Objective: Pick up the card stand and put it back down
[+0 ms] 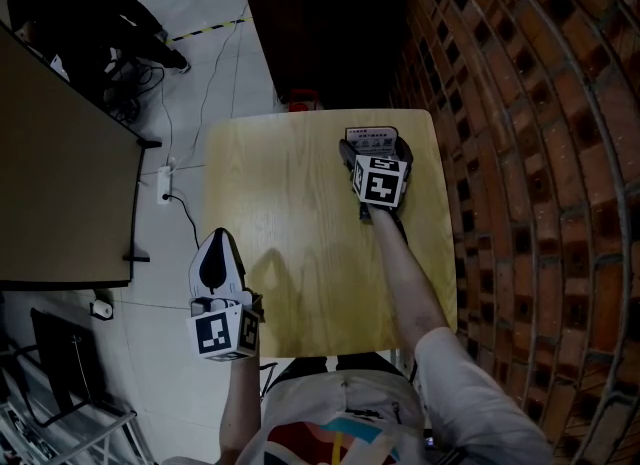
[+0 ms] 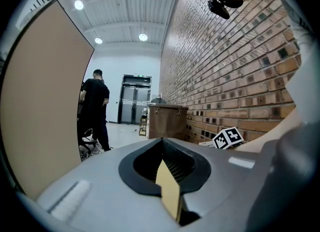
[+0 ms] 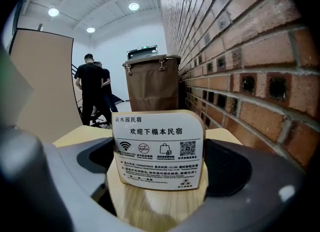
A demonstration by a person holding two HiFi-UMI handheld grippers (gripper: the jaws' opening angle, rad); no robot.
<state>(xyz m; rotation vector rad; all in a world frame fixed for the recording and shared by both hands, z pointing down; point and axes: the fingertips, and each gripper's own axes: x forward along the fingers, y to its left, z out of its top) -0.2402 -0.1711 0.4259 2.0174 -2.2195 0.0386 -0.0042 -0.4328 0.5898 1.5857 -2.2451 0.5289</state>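
Observation:
The card stand (image 1: 370, 137) is a white printed card in a light wooden base, standing near the far right corner of the wooden table (image 1: 290, 213). My right gripper (image 1: 372, 149) has one jaw on each side of it. In the right gripper view the card stand (image 3: 159, 148) fills the gap, and both dark pads (image 3: 227, 168) press against its base, so my right gripper (image 3: 159, 176) is shut on it. I cannot tell whether the base is touching the table. My left gripper (image 1: 220, 240) hangs off the table's front left corner, shut and empty (image 2: 162, 141).
A brick wall (image 1: 540, 153) runs close along the table's right side. A large tan board (image 1: 60, 173) stands to the left, with a power strip and cable (image 1: 165, 183) on the floor beside it. A person in black (image 3: 90, 91) and a brown bin (image 3: 152, 84) are beyond the table.

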